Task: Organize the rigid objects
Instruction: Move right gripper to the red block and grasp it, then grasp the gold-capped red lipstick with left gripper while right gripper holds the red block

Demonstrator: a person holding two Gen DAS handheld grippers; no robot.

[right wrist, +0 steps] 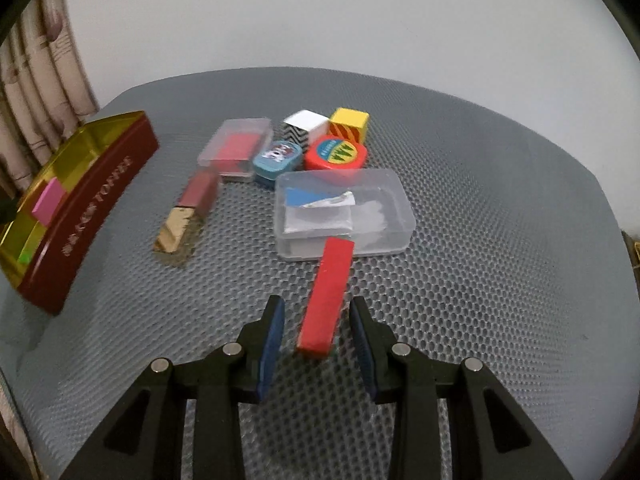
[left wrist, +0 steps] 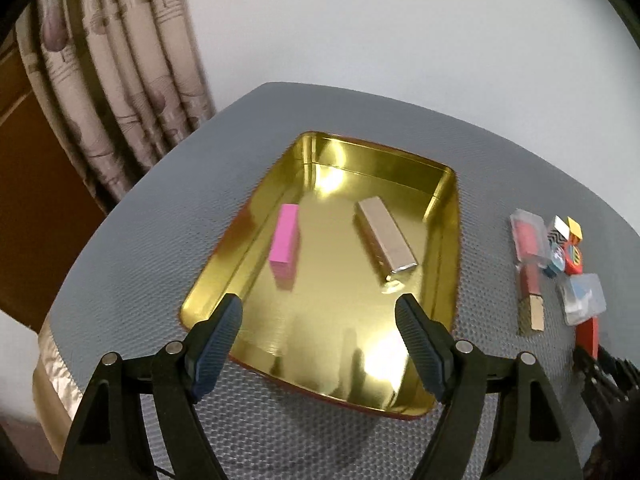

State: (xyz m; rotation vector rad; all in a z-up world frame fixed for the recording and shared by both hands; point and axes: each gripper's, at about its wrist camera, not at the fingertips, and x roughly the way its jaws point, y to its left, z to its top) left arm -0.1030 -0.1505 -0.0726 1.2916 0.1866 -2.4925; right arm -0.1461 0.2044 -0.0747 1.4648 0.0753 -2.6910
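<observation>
Right gripper part-spread, straddling near end of red block, pads not touching. Far end leans on clear box ahead. Risk: uneven closing skews block, shoves box. Left gripper spread wide, empty, over gold tin.

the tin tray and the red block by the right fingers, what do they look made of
Tin tray: likely thin sheet metal, with a mirror-gold inside that throws reflections and a dark red outer wall with printed lettering.
Red block: probably painted wood or plastic; flat faces, crisp edges, even matte red. The look leaves it open.
</observation>
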